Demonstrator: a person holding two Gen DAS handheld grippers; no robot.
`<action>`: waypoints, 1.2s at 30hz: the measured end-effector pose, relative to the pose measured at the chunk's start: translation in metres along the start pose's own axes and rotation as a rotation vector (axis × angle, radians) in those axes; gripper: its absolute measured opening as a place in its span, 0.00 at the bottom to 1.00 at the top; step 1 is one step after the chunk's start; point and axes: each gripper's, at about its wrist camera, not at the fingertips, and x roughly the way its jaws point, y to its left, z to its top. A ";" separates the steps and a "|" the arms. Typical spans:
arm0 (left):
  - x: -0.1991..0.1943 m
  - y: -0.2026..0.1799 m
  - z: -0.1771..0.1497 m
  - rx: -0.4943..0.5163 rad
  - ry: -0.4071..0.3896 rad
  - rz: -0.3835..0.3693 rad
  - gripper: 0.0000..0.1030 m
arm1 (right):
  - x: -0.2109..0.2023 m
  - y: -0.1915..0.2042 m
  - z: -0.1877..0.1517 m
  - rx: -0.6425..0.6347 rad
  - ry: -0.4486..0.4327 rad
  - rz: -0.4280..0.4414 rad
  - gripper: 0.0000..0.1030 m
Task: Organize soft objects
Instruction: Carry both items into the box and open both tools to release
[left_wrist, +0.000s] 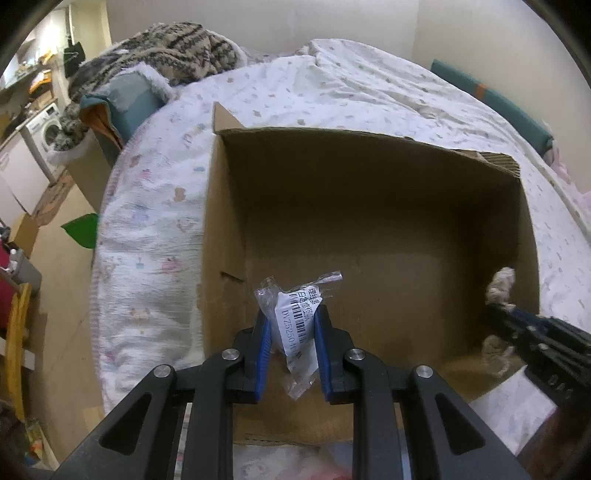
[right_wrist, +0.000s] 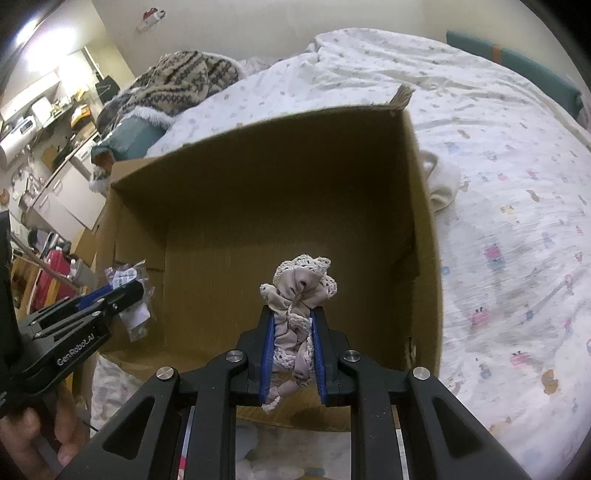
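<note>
An open cardboard box (left_wrist: 369, 166) stands on the bed; it also shows in the right wrist view (right_wrist: 258, 155). My left gripper (left_wrist: 291, 314) is shut on a clear plastic packet with a barcode label (left_wrist: 297, 321), held over the box's near left side. My right gripper (right_wrist: 292, 317) is shut on a bunched grey scrunchie with lace trim (right_wrist: 301, 291), held over the box's near right side. Each gripper shows in the other's view: the right one (left_wrist: 495, 306) with the scrunchie (left_wrist: 500, 284), the left one (right_wrist: 125, 291) with the packet (right_wrist: 129, 277).
The bed has a white printed quilt (right_wrist: 498, 203). A striped fuzzy blanket (left_wrist: 173, 48) and a teal cushion (left_wrist: 129, 99) lie at the bed's far left. A white folded cloth (right_wrist: 443, 184) lies right of the box. A washing machine (left_wrist: 44, 129) and clutter stand on the left.
</note>
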 end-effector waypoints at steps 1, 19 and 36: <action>0.000 0.000 0.000 0.001 -0.001 -0.001 0.20 | 0.002 0.001 -0.001 -0.003 0.007 -0.003 0.20; 0.000 -0.004 -0.004 0.013 -0.003 0.015 0.21 | 0.006 0.001 -0.006 0.001 0.041 -0.013 0.20; -0.008 -0.003 -0.005 0.005 -0.034 0.000 0.64 | -0.004 -0.009 -0.003 0.071 -0.012 -0.004 0.70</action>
